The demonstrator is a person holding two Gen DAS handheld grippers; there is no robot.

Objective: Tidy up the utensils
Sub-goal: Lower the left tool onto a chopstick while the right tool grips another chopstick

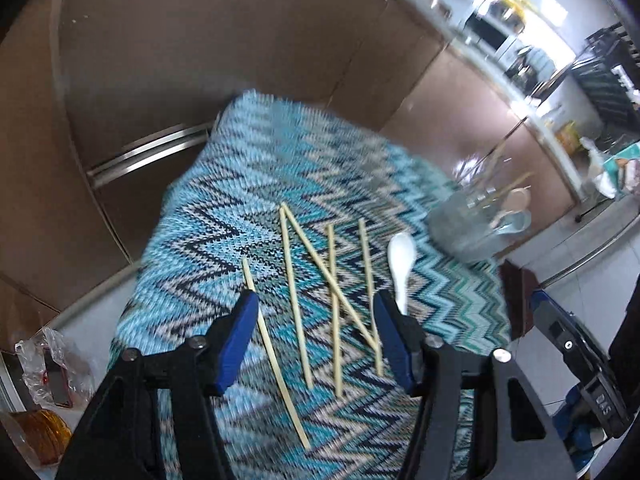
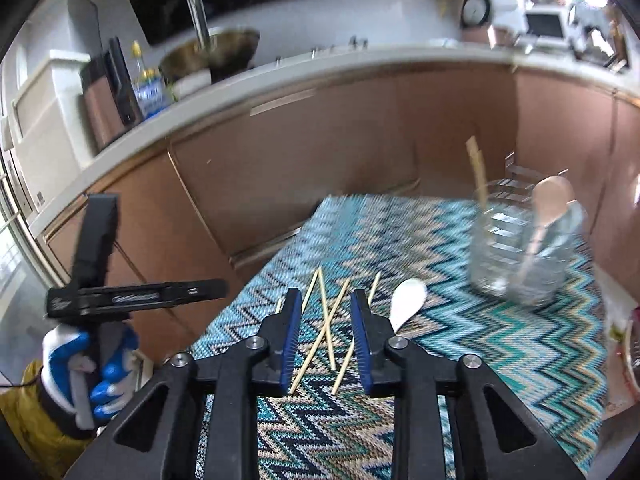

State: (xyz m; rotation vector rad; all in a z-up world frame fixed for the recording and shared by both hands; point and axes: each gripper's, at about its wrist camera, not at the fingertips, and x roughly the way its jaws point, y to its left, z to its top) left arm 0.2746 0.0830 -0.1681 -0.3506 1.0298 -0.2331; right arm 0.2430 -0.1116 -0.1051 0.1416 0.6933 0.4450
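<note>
Zigzag-patterned blue, teal and beige woven cloth (image 1: 248,208) spread over a small table in a kitchen, brown cabinet fronts (image 2: 320,148) behind it.

Nearest in the left wrist view: left gripper (image 1: 316,336) above the near part of the cloth, blue-padded fingers (image 1: 236,344) spread wide, gripping nothing. Between and just beyond them, five loose bamboo chopsticks (image 1: 296,304) flat on the cloth, one lying diagonally across two others, one apart on the left side. Just right of those, white ceramic soup spoon (image 1: 401,264), bowl pointing away, handle end partly hidden behind the right-hand finger.

Nearest in the right wrist view: right gripper (image 2: 326,338) over the same chopsticks (image 2: 326,328), fingers parted moderately, nothing held. White spoon (image 2: 406,302) just right of the right-hand finger. Off to the left, a blue-and-white gloved hand (image 2: 84,368) gripping the handle of the other gripper, beside the table.

Farther back, toward the right far part of the cloth: clear glass jar (image 2: 520,256) standing on the cloth, holding upright chopsticks (image 2: 478,172) and a pale pinkish spoon (image 2: 550,200); blurred in both views.

Beyond: white countertop (image 2: 280,68) with a metal wok (image 2: 212,54) and an oil bottle (image 2: 146,80).
</note>
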